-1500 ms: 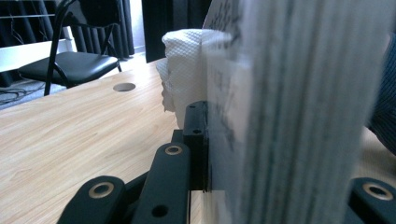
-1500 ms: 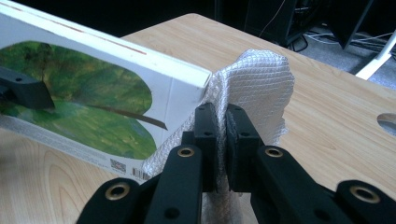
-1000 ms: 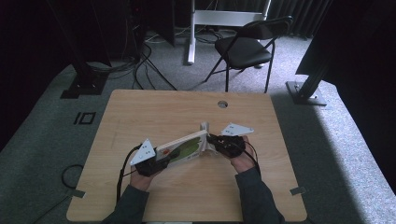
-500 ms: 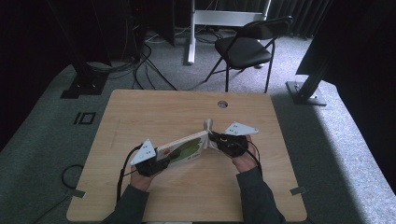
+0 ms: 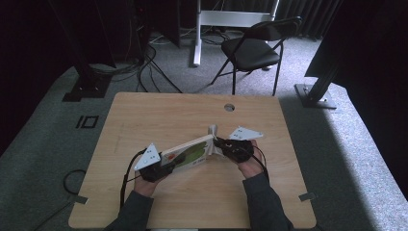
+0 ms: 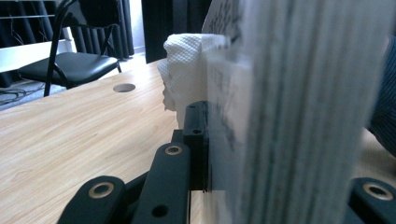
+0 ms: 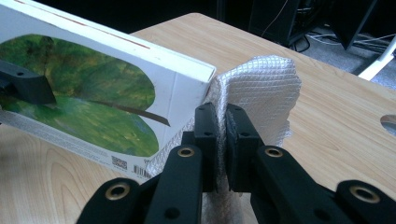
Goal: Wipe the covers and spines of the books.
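Note:
A white book [image 5: 188, 151] with a green picture on its cover is held tilted above the wooden table [image 5: 163, 115]. My left gripper [image 5: 168, 166] is shut on its near-left end; in the left gripper view my left gripper [image 6: 280, 177] clamps the page edges of the book [image 6: 299, 102]. My right gripper [image 5: 219, 143] is shut on a crumpled white paper towel [image 5: 211, 132] pressed against the book's far-right end. In the right gripper view my right gripper [image 7: 222, 125] pinches the paper towel [image 7: 264, 91] beside the corner of the book [image 7: 93, 88].
A round cable hole [image 5: 229, 107] lies in the table's far right part. A black folding chair [image 5: 250, 48] stands on the carpet beyond the table. Cables trail off the table's left front edge. Black stands flank the table on the floor.
The right hand and its gripper have shifted slightly to the right with the towel. The book and the left gripper have barely moved.

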{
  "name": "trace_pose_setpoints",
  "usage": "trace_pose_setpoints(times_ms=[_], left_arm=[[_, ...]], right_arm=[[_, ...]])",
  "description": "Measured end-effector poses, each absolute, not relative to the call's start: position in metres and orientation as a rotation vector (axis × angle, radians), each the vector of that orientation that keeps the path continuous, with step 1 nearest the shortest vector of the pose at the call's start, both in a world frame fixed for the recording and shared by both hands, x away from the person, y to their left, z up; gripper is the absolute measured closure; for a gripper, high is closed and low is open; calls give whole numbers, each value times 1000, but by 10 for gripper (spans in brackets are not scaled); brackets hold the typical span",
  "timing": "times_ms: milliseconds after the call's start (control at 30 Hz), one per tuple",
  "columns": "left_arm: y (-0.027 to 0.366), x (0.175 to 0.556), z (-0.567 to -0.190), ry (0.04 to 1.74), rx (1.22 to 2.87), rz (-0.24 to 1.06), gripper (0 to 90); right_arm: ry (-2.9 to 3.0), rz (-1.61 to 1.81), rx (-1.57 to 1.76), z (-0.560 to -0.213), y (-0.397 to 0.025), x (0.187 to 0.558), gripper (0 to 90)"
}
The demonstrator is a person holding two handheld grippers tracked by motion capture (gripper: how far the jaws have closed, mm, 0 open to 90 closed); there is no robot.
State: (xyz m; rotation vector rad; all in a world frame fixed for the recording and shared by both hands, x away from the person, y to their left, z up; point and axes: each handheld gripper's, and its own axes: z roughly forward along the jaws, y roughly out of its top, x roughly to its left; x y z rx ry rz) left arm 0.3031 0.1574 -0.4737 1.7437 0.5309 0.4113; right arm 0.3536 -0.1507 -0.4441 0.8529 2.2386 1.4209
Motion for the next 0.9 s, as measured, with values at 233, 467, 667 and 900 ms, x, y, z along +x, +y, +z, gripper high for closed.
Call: trace_pose_setpoints(times_ms=[233,467,667,900], left_arm=[[158,303,-473,536,1735,409,781],[159,303,-472,535,1731,411,781],[161,303,-470,533,1723,418,781],[163,302,-468,533,1716,421,781]], right_arm=[[2264,1399,853,-449,-147,355,848],[2281,1388,852,-452,-144,356,848],[2305,1371,847,-457,-140,356,848],[2319,1366,840,-459,-138,357,848]])
